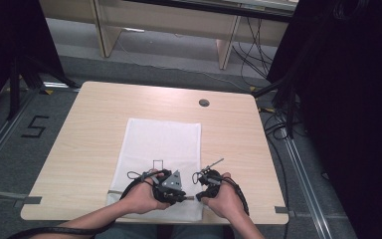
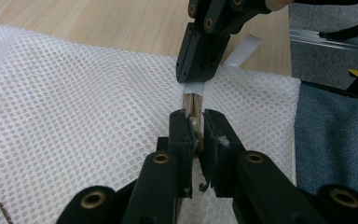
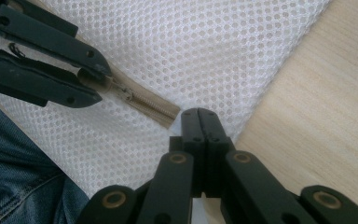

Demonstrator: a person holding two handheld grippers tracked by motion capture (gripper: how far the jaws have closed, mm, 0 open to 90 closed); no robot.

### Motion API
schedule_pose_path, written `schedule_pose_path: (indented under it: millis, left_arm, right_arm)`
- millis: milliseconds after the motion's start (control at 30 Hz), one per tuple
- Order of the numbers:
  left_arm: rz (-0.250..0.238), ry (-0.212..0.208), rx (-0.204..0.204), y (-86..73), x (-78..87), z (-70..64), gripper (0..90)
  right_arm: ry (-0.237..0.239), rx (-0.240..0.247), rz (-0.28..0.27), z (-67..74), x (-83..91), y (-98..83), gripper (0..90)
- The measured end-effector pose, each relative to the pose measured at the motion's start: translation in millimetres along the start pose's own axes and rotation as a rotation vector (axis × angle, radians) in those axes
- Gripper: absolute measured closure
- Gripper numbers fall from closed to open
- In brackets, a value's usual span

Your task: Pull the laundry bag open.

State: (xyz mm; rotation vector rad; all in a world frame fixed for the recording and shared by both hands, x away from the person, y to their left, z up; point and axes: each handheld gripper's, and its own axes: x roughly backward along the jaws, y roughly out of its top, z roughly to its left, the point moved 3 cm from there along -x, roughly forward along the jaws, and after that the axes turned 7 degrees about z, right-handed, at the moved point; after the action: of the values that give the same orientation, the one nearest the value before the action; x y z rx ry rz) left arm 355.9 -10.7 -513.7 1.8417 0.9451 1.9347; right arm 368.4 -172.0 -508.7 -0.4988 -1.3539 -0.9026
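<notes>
Between the left gripper's (image 2: 195, 128) jaws sits the zipper (image 3: 142, 102) of a white mesh bag (image 1: 161, 144): they pinch the slider end w/ only the tan tape in the narrow gap, prob. so the pull can be dragged along the teeth. Opposite, the right gripper (image 3: 200, 121) has its jaws pressed together on the zipper's far end at the bag's corner; whether mesh or tape is caught there can't be made out, but it looks like an anchor grip, holding the bag taut so the slider runs instead of bunching the fabric. Both grippers face each other along the zipper line, close together, approx. end to end.

Outward from there, the bag lies flat on the worktop (image 1: 84, 134), its zipper edge at the near side by the person's lap, w/ denim-clad legs (image 2: 335, 135) just past the edge. That keeps the zipper within easy reach of both hands. A small dark outline (image 1: 156, 163) marks the mesh farther up. Grey tape (image 2: 242, 50) sticks to the worktop near the bag's corner.
</notes>
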Motion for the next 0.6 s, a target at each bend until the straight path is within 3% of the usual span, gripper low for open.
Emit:
schedule_pose_path:
  millis: [600]
  left_arm:
    - [-0.004,-0.004,0.005,-2.5,3.8,0.3,81.8]
  right_arm:
    - [-0.006,0.004,0.000,0.2,-0.2,-0.1,90.0]
